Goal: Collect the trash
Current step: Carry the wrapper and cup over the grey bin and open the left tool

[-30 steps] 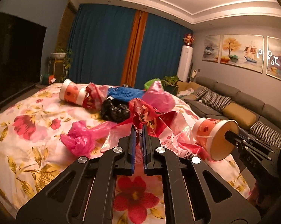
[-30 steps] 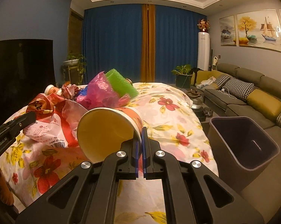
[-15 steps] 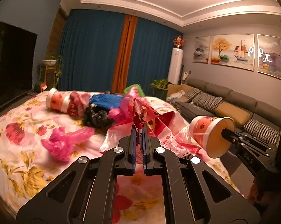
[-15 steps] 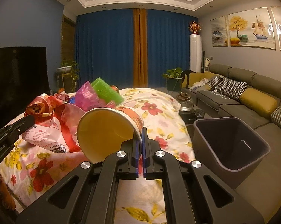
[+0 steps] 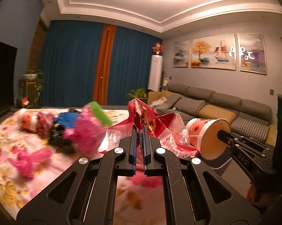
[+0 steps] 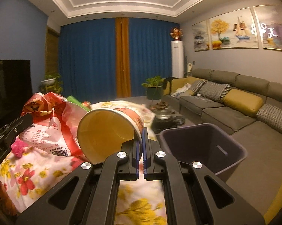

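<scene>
My left gripper (image 5: 140, 129) is shut on a red and white plastic bag (image 5: 159, 129) and holds it up above the floral bedspread (image 5: 7, 168). The bag also shows in the right wrist view (image 6: 47, 129). My right gripper (image 6: 140, 131) is shut on the rim of an orange paper cup (image 6: 107, 131), mouth toward the camera, lifted off the bed. The cup also shows in the left wrist view (image 5: 206, 136). A dark empty trash bin (image 6: 202, 146) stands on the floor just right of the cup.
More trash lies on the bed: a second paper cup (image 5: 28, 121), pink bags (image 5: 88, 131), a black bag (image 5: 56, 138), blue (image 5: 67, 120) and green (image 5: 99, 114) pieces. A grey sofa (image 6: 234, 103) runs along the right wall. A low tea table (image 6: 165, 118) stands beyond the bin.
Both grippers have risen and moved right, carrying the bag and the cup. The bin is now closer, directly right of the cup.
</scene>
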### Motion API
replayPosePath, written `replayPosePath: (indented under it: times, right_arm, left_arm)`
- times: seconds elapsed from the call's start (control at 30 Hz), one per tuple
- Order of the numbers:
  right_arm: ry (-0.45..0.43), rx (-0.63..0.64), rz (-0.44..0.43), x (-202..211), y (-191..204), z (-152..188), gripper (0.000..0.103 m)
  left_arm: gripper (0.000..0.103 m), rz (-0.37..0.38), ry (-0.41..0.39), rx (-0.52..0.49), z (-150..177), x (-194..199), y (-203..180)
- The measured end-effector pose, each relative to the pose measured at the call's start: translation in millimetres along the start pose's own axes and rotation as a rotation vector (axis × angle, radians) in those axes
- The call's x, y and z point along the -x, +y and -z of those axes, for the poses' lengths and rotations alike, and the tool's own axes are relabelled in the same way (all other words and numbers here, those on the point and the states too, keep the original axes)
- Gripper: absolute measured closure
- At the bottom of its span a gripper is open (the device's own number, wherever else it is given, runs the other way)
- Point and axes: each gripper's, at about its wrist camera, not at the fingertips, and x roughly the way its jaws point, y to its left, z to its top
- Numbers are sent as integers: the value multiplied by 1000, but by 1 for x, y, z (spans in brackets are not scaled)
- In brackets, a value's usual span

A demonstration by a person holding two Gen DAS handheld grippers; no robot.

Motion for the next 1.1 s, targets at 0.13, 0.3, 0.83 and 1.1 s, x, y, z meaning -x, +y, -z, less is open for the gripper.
replayPosePath:
  times: [0.13,0.3,0.83,1.1]
  right_arm:
    - [-22,-26,73,1,-29,-5,99]
    - [-35,-61,155,-3,-64,-8,99]
    - [-65,-126,278,-14,-124,-9,99]
    - [-63,-124,283,-22,-126,-8,99]
  left_arm:
    - [98,64,9,-3,-4,-24,-22]
    - [98,131,14,-17,-6,-57,-56]
    - [98,260,101,-47,13,-149,-134]
    - [98,303,141,-41,23,-176,-147]
